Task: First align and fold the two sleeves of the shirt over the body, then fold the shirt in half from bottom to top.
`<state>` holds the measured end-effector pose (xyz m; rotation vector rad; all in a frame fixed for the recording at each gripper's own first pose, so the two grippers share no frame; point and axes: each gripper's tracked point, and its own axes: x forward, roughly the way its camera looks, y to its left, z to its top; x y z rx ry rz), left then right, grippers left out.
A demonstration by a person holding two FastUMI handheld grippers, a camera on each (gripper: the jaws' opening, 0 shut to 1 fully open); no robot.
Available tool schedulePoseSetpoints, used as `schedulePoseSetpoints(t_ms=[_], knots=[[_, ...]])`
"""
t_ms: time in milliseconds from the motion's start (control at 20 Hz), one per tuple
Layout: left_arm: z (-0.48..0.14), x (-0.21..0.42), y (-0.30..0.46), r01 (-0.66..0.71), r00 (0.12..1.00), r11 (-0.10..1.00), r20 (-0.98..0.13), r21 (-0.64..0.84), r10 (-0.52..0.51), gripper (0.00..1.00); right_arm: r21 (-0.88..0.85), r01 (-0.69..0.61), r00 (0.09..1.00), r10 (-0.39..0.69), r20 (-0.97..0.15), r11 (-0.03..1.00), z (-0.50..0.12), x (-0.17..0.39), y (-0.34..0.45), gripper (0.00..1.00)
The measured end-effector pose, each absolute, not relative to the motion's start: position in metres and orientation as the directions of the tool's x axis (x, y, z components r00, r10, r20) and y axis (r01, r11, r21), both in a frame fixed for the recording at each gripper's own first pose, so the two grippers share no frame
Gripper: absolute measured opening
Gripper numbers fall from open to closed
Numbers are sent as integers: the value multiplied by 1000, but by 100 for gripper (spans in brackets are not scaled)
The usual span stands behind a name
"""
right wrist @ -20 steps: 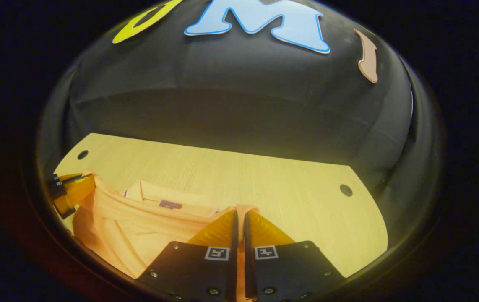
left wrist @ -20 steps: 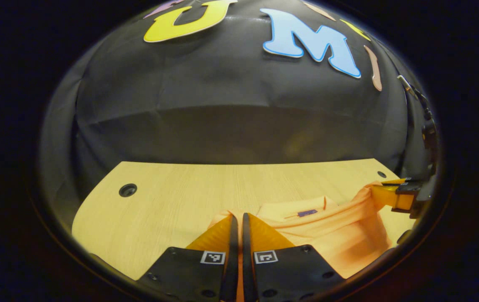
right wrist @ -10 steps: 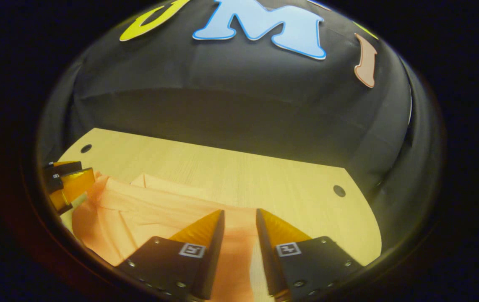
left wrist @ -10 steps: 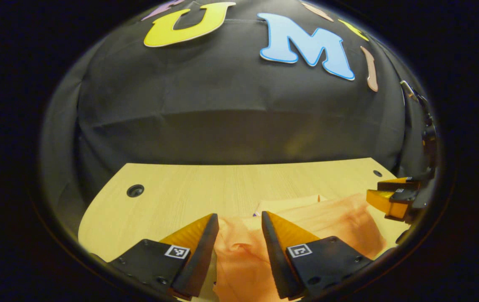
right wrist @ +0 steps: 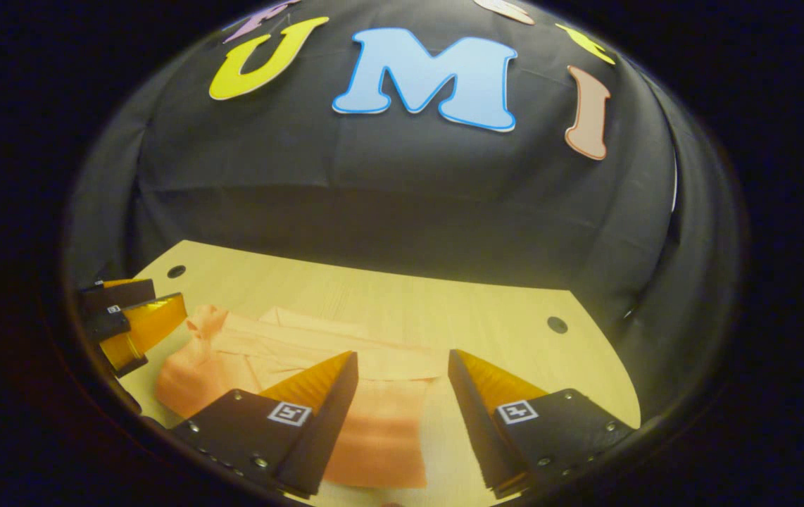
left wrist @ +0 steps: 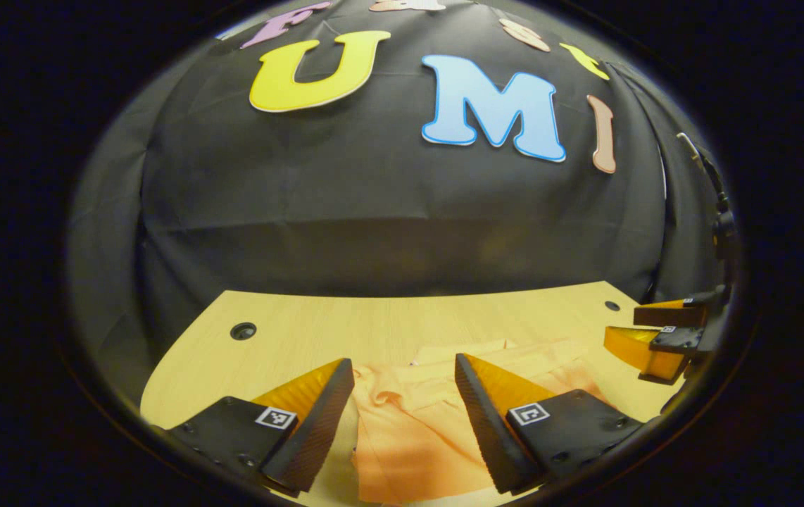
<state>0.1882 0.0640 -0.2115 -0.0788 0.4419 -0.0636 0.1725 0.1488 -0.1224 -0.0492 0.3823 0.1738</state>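
Left gripper view: left gripper (left wrist: 404, 394), jaws spread and empty, above the folded orange cotton shirt (left wrist: 416, 429) at 6 o'clock; right gripper (left wrist: 645, 334) at 3 o'clock. Withdraw straight up, sparing the fold.

Right gripper view: right gripper (right wrist: 402, 387) released; pale wooden table (right wrist: 486, 317), with the shirt (right wrist: 374, 436) on it, runs to black cloth wall (right wrist: 374, 204).

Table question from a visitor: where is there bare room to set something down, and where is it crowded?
Bare wood runs along the table between the folded shirt and the booth's black wall, and out toward each round hole. In the right gripper view, bare wood also lies right of the shirt. It is crowded near the front, where both open tongs, left and right, hang over the shirt.
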Motion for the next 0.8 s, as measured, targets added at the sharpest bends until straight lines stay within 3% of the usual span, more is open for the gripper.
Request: schedulePoseSetpoints(t_ms=[50, 150, 800], knots=[[-203, 183, 64, 42, 907, 995, -415, -93, -77, 95, -21, -177, 921, 158, -355, 984, -114, 165, 145, 90], [-189, 172, 63, 39, 918, 995, -391, -94, -73, 94, -22, -169, 937, 154, -314, 985, -97, 151, 139, 93], [-68, 109, 44, 2, 986, 998, -165, -59, -12, 94, 66, -195, 975, 201, -93, 979, -15, 89, 102, 93]])
